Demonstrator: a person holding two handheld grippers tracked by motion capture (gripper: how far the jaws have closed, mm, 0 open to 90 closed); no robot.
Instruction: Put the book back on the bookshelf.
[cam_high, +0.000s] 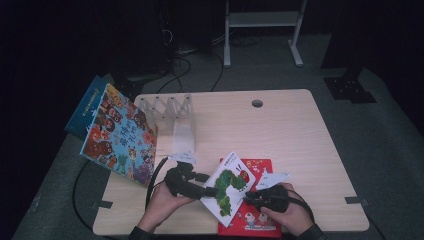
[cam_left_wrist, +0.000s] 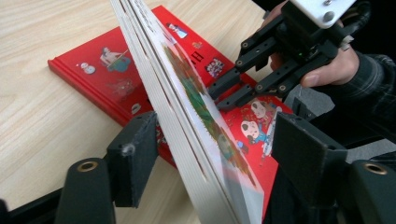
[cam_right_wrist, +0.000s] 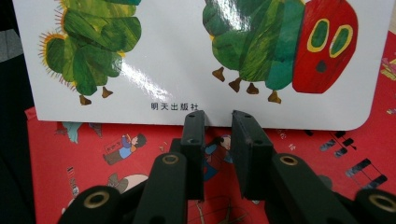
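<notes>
A white board book with a green caterpillar (cam_high: 231, 186) stands tilted on one edge over a red picture book (cam_high: 260, 166) that lies flat near the table's front edge. My left gripper (cam_high: 210, 191) comes in from the left. In the left gripper view its jaws straddle the caterpillar book (cam_left_wrist: 196, 100): the left jaw touches the page block, while the right jaw stands clear of the cover, so the left gripper (cam_left_wrist: 217, 140) is open. My right gripper (cam_right_wrist: 218, 123) has a narrow gap with nothing in it, its tips at the book's (cam_right_wrist: 187, 60) lower edge above the red book (cam_right_wrist: 93, 154).
A clear plastic book rack (cam_high: 172, 112) stands at the back left of the wooden table (cam_high: 290, 135). A colourful picture book (cam_high: 120, 135) leans at the left edge with a blue book (cam_high: 86, 106) behind it. A cable hole (cam_high: 257, 103) is at the back.
</notes>
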